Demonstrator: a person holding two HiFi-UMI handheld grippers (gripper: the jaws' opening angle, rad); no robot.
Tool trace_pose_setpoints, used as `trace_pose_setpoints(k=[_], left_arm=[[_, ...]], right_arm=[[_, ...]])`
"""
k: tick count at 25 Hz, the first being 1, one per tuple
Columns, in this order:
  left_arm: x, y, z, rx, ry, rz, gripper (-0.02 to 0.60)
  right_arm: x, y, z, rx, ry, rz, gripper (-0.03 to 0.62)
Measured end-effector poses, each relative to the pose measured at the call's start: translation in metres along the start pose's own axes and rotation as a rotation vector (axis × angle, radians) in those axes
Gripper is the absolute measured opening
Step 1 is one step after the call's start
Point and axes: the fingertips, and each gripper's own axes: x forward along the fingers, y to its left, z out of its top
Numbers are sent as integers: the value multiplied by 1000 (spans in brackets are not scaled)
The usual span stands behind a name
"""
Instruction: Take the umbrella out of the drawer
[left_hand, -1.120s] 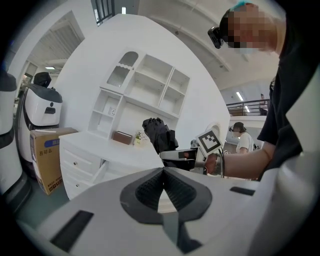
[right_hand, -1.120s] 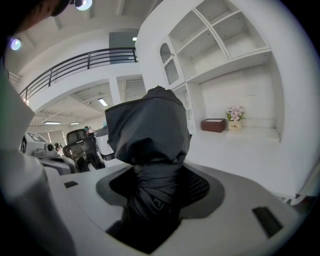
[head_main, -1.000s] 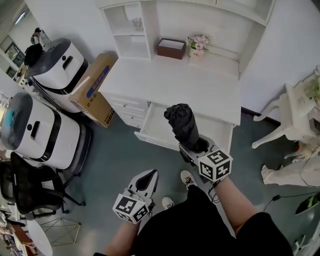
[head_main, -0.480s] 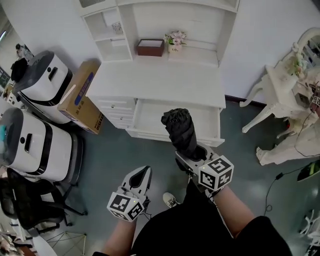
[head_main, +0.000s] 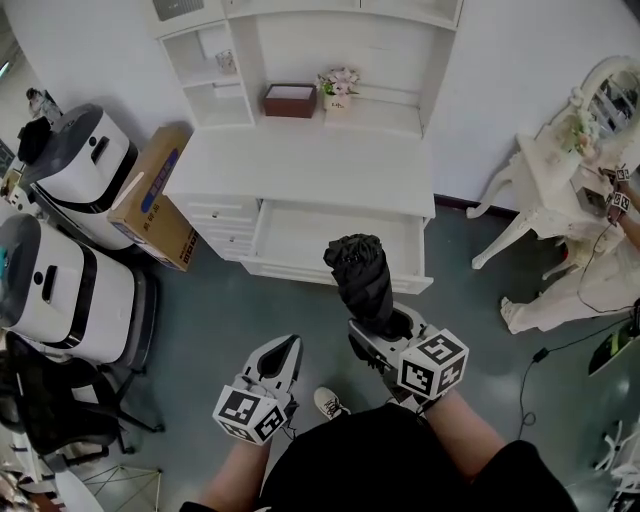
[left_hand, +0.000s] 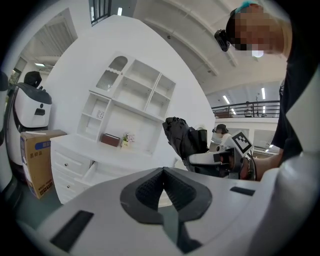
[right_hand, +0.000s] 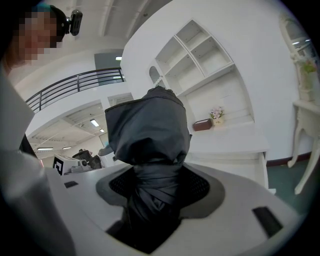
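- The right gripper (right_hand: 159, 190) has its jaws clamped on the lower end of the folded black umbrella (head_main: 360, 275). The umbrella stands up out from between them (its fabric bunches just past the pads).
- The open drawer (head_main: 330, 240) of the white desk (head_main: 300, 165) lies beyond the right jaw tips. The umbrella is clear of it, held in the air.
- The left gripper (left_hand: 163, 187) has its jaws pressed together with nothing between them. The umbrella shows beyond their tips, off to the right.

Bright, even light came from ceiling strips (left_hand: 263, 93); the white desk (head_main: 300, 165) nearly washed out, and shadows were soft. My gripper views bowed hard (fisheye), corners black, yet the umbrella (right_hand: 147, 135) I held showed crisp folds.
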Motion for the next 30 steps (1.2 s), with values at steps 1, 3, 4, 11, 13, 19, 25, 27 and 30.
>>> trace_pose_setpoints(k=[1,3,4,11,13,19,25,27,30], left_arm=[[1,-5,-1,0,0,3,3],[4,-16,-5,-3,3,10,3],[6,-23,-8,-6,6,14,3],[15,-74,-19,-6,16,52,3],[15,-89,-23,-5,15,67,3],[11,-130,-34,-6,4,90,3],[5,-169,-46,0,0,99,3],[5,-179,-51,1,4,99,3],[8,-196,-61,-3,7,95,3]], right_arm=[[-5,-1,0,1,1,7,249],[-16,-2,-2,7,5,24,249],[-22,-4,-3,13,7,33,249],[-68,-13,-8,14,11,90,249],[-84,-15,-10,7,13,102,249],[-128,-16,-16,12,7,133,249],[-163,-14,-31,22,15,153,249],[-172,-14,-36,25,19,160,249],[-189,-17,-44,24,26,168,250]])
